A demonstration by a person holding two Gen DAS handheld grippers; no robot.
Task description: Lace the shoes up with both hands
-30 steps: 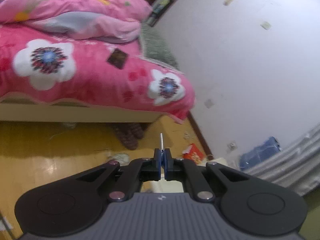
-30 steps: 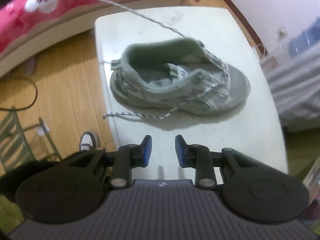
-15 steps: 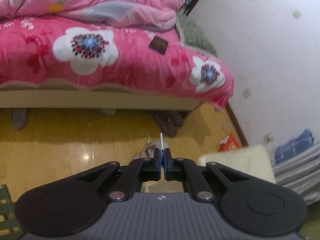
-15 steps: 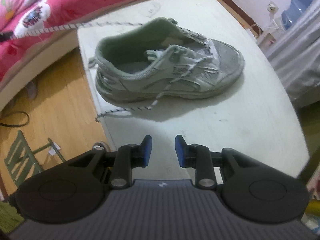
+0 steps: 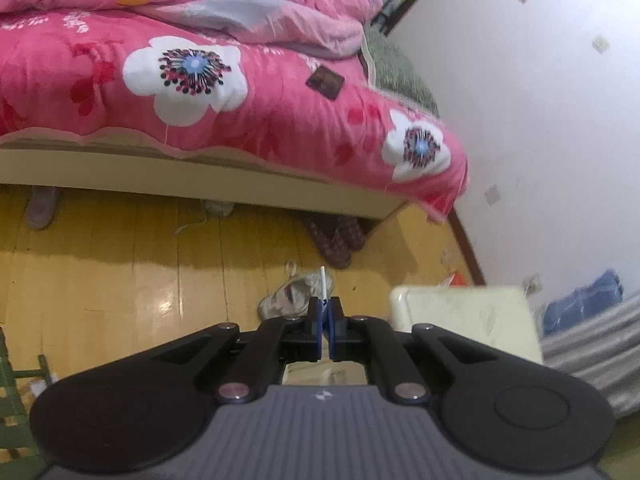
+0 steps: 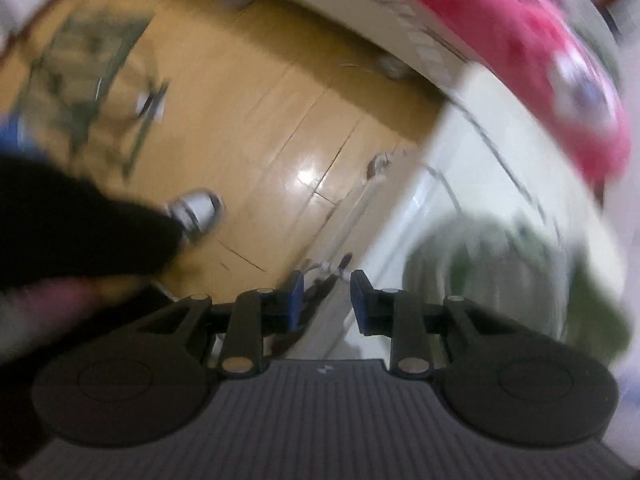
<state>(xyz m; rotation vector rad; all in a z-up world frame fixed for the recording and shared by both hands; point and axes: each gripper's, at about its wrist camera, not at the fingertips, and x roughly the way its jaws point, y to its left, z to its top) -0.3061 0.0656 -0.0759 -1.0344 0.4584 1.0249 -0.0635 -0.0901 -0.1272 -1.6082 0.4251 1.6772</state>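
Note:
My left gripper (image 5: 325, 322) is shut on the white tip of a shoelace (image 5: 322, 283), which sticks up between its blue pads, held out over the floor left of the table corner. My right gripper (image 6: 324, 298) is open and empty at the left edge of the white table (image 6: 460, 184). A loose speckled lace end (image 6: 330, 268) lies just ahead of its jaws. The grey-green shoe (image 6: 516, 276) is a heavy blur on the table to the right of the right gripper. The shoe is not in the left wrist view.
A bed with a pink flowered quilt (image 5: 248, 92) stands beyond the wooden floor (image 5: 120, 280). A second shoe (image 5: 292, 294) and slippers (image 5: 336, 240) lie on the floor. The white table corner (image 5: 460, 312) is at the right. A person's foot (image 6: 196, 212) is on the floor.
My right gripper has swung fast to the left and down toward the table's edge, blurring its view; the shoe now sits at its right. My left gripper drifted a little, still holding the lace tip.

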